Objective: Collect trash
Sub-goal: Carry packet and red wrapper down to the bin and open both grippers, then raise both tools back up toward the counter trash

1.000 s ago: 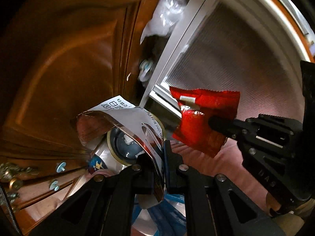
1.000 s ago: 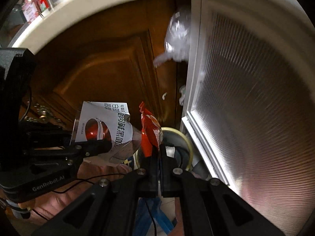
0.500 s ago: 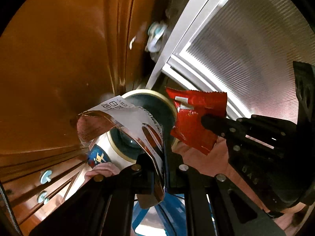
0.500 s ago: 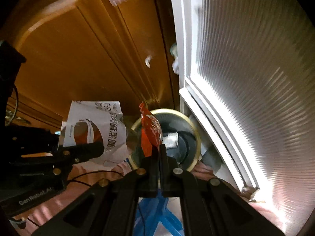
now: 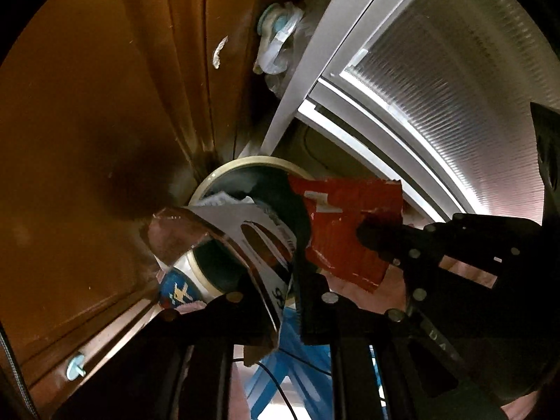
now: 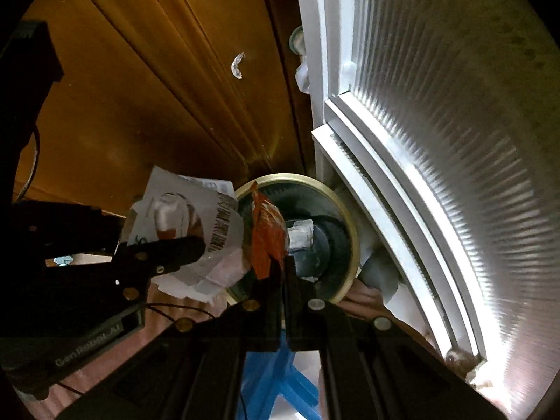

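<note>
The round, gold-rimmed bin [image 6: 344, 217] has swung nearer and now fills the middle below both tools, so dropping looks imminent: left tool [image 5: 292, 301] pinching the white printed foil pouch [image 5: 245, 225], right tool [image 6: 281, 273] pinching the crumpled red wrapper [image 6: 264, 236]

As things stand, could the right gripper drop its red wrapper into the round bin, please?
Probably yes. The right gripper, shut on the red wrapper, points at the bin opening, with nothing between them. The white wrapper in the left gripper sits beside it.
</note>
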Tool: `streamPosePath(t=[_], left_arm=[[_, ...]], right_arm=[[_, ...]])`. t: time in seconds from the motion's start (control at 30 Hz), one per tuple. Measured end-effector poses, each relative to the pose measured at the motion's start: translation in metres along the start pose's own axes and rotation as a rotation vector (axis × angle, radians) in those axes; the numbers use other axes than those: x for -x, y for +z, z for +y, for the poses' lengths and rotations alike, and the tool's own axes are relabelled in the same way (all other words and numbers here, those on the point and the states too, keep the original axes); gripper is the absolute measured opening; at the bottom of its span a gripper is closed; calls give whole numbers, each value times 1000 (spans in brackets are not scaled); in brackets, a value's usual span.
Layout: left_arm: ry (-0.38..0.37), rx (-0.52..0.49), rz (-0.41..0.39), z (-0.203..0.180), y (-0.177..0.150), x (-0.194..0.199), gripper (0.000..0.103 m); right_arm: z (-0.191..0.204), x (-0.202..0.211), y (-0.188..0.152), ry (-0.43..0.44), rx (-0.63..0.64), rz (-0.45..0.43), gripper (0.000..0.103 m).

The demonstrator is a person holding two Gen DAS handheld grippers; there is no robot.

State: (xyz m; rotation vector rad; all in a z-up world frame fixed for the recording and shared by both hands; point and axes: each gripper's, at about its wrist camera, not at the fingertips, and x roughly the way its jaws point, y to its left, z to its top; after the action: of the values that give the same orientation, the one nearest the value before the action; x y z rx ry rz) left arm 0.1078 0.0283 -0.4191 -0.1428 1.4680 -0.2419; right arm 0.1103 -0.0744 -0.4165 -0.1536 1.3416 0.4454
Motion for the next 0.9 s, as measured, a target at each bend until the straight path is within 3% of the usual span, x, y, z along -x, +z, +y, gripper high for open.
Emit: streamPosePath(t=[0.1,0.17,0.43,0.67,0.77,0.9], left_arm=[[-3,-48,-4,-1,3,-3,11],[-6,-54,-2,-1,1,-4,22],[20,-47,4,5,0,1,42],[43,-5,3,18,-2,12,66],[43,6,-3,22,-3,17,72],[49,-3,-10,22,-8,24,73]], right_arm=[[1,-1,0,13,-4,6,2],[-3,-4,2,12,-1,11,3],[-7,-15,5,27,-23,26,5],[-13,-13,5,19,-45,14,29],[-13,-11,5,7,-46,4,41],[-11,-7,5,2,-34,-7,42]])
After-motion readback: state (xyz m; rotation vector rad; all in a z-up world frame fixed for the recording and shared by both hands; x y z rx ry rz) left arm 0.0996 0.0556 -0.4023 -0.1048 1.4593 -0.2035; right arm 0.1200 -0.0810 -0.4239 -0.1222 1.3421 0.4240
